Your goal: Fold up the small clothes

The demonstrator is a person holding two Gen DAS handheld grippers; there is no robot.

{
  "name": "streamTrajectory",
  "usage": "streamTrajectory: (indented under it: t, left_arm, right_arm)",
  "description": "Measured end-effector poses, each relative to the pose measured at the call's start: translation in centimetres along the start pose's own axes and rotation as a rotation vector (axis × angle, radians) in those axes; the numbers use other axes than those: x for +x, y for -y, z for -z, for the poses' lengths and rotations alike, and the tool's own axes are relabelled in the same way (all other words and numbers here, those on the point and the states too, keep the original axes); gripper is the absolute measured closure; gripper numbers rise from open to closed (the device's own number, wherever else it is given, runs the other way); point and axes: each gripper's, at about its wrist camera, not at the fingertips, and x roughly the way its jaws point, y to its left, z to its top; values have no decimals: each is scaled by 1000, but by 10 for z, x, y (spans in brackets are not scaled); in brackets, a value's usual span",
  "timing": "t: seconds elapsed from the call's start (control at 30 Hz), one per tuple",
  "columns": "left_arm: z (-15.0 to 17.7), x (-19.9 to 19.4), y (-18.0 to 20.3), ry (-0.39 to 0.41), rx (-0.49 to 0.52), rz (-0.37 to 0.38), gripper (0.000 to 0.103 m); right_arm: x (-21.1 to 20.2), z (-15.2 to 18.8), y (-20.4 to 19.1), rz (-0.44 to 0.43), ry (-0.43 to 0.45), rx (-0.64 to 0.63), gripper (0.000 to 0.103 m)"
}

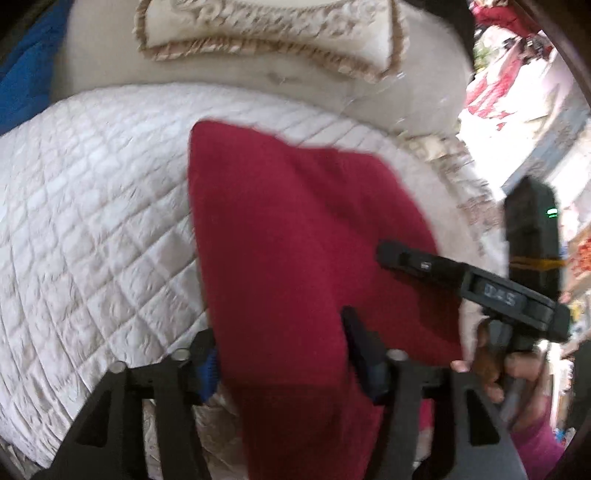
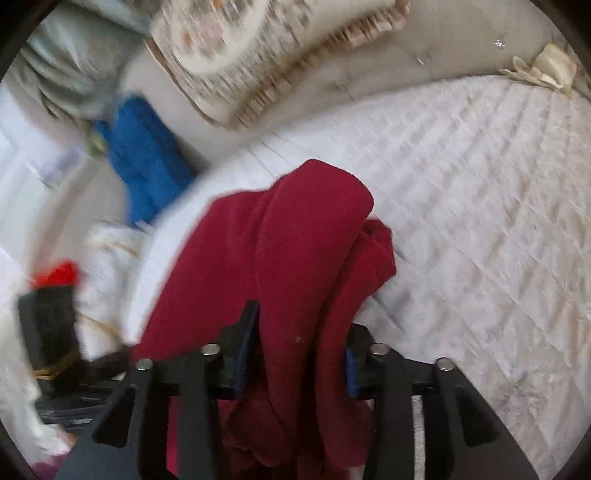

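A dark red garment (image 1: 295, 236) hangs over the white quilted bed cover (image 1: 92, 192). My left gripper (image 1: 284, 350) is shut on one edge of the red garment, with cloth draped between its fingers. My right gripper (image 2: 299, 347) is shut on another part of the same garment (image 2: 295, 240), which bunches in folds between its fingers. The right gripper also shows in the left wrist view (image 1: 461, 273) at the right, held by a hand. The left gripper shows blurred at the left of the right wrist view (image 2: 51, 332).
A cream fringed pillow (image 1: 266, 33) lies at the head of the bed. A blue cloth (image 2: 144, 158) lies beside the quilt at the left. Red and white clutter (image 1: 498, 92) sits beyond the bed's right side. A cream bow (image 2: 546, 66) sits at the quilt's far corner.
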Motion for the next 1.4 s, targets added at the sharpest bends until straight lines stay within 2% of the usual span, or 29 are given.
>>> streamTrajectory:
  t: [0.03,0.07,0.13,0.27,0.4,0.5,0.73,0.83,0.9,0.97,1.1,1.23,1.33,1.4]
  left_arm:
    - [3,-2,-1,37,0,-30,20]
    - [5,-5,0,64,5,-53,16]
    - [5,-11,2,100,16,-84,15]
    - [3,-20,-1,113,12,-118,15]
    - [5,-26,-6,124,-16,-131,15]
    - [4,-31,-3,153,-13,-169,15]
    - [6,-40,4,178,34,-272,14]
    - [9,-43,6,192,44,-288,13]
    - [10,-45,7,207,50,-292,12]
    - [12,-47,9,221,59,-318,11]
    - [13,-48,15,235,83,-374,12]
    - [15,-51,16,248,62,-354,12]
    - [16,-54,20,265,50,-351,12]
    - [17,-56,22,281,51,-350,11]
  right_arm:
    - [3,3,-1,35,-6,-19,71]
    - [-1,5,-4,60,11,-37,69]
    - [-12,5,-11,96,30,-63,69]
    - [-47,10,-22,175,120,-113,69]
    - [-63,15,-37,154,147,-135,69]
    - [-73,23,-48,147,165,-191,69]
    - [-50,31,-82,156,137,-308,69]
    - [-31,36,-79,232,83,-320,71]
    - [-16,44,-74,318,39,-343,71]
    - [-14,51,-75,350,56,-367,71]
    - [-24,54,-80,353,71,-362,71]
    - [-47,54,-78,318,122,-279,71]
    - [-56,52,-79,324,150,-246,69]
    - [-60,52,-80,344,170,-242,64]
